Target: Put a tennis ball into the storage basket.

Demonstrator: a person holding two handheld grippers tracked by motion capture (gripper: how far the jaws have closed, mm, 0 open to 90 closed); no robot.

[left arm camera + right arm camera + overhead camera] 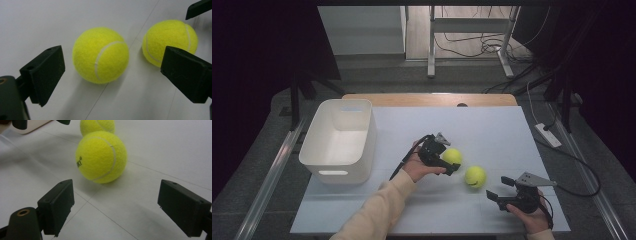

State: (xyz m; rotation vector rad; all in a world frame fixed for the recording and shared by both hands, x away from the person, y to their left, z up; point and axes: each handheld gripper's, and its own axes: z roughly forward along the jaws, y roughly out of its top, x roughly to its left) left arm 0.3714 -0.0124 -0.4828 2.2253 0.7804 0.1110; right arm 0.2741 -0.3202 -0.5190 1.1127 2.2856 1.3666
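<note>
- Our left gripper [451,161], jaws spread wide, frames the nearer tennis ball [100,55], which lies untouched on the tabletop [492,130] between its jaws.
- Our right gripper [499,192], jaws likewise apart, faces the second tennis ball [101,156] just ahead.
- We judge both balls light, springy, felt-covered, apt to roll; we would grip across the middle.
- The white bin [319,155] waits beyond the left gripper.

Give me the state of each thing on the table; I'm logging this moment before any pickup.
left hand-held gripper: open, jaws either side of a ball, not gripping.
right hand-held gripper: open, short of the other ball.
ball by the left gripper: resting on the table.
ball nearer the right gripper: resting, untouched.
white bin: upright, empty.
</note>
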